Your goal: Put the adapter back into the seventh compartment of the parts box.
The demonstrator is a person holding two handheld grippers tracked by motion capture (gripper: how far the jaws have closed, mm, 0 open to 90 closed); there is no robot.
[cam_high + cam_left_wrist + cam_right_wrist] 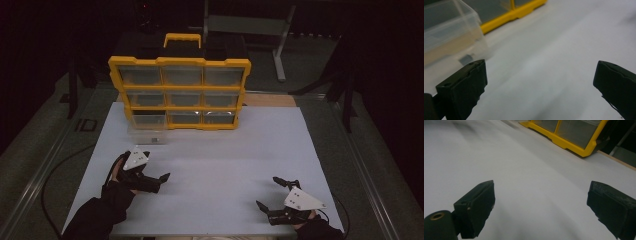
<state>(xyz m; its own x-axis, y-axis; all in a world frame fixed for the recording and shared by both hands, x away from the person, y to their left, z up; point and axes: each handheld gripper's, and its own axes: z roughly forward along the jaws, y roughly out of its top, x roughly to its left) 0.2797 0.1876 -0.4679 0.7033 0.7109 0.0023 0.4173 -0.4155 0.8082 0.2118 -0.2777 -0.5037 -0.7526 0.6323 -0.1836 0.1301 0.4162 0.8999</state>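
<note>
— From above, what do you see?

— The left gripper (150,172) is low on the white table (225,160), jaws spread wide, holding nothing. Just beyond it lies the clear drawer (146,135), pulled out in front of the lower left slot of the yellow organizer (180,92). The drawer sits near the gripper but apart from it. Its long side runs left to right, along the front of the organizer. The right gripper (272,195) is at the near right corner of the table, also wide open and empty, well apart from the drawer.

— And the left gripper view?

— Two black jaws far apart, nothing between them. The clear drawer (451,32) is at upper left, just behind the left jaw; if it touches, I cannot tell. A small dark piece (466,59) shows through its wall.

— The right gripper view?

— Jaws wide, only bare table (524,182) between them. The yellow organizer (571,137) stands far ahead.
</note>
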